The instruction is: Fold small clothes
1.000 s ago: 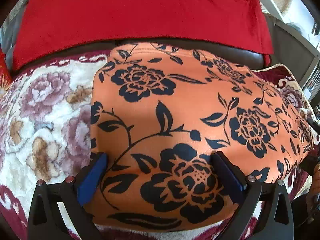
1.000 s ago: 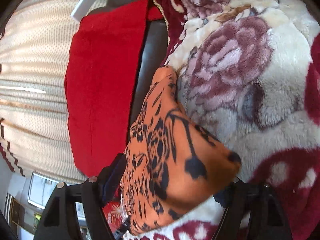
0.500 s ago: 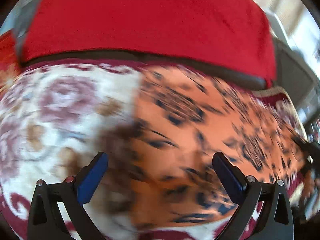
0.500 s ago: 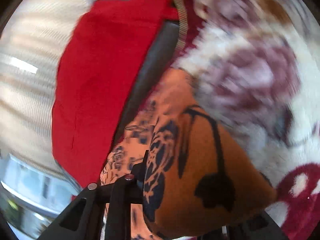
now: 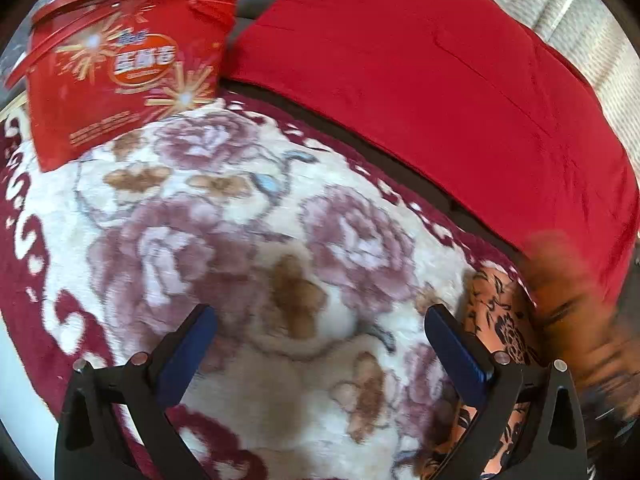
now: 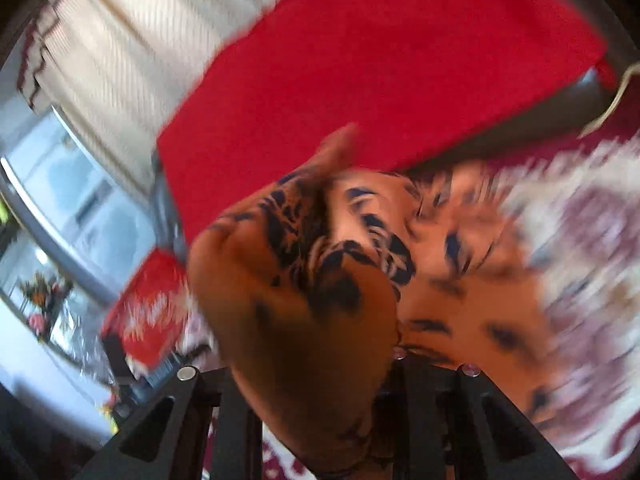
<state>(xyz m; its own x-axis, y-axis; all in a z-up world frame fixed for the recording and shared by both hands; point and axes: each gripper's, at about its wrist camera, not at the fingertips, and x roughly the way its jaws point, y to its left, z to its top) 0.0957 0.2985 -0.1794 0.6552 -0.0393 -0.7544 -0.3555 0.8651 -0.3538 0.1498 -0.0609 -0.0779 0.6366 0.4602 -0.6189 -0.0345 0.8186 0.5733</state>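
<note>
Orange floral garment (image 6: 304,300) bunched in the closed right gripper (image 6: 396,360), lifted off the floral blanket (image 5: 240,240); left gripper (image 5: 320,344), spread wide and empty, has it to its right

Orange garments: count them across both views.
1. The orange garment hangs bunched in the right gripper; in the left view it lies at the right edge. More may be hidden.
</note>
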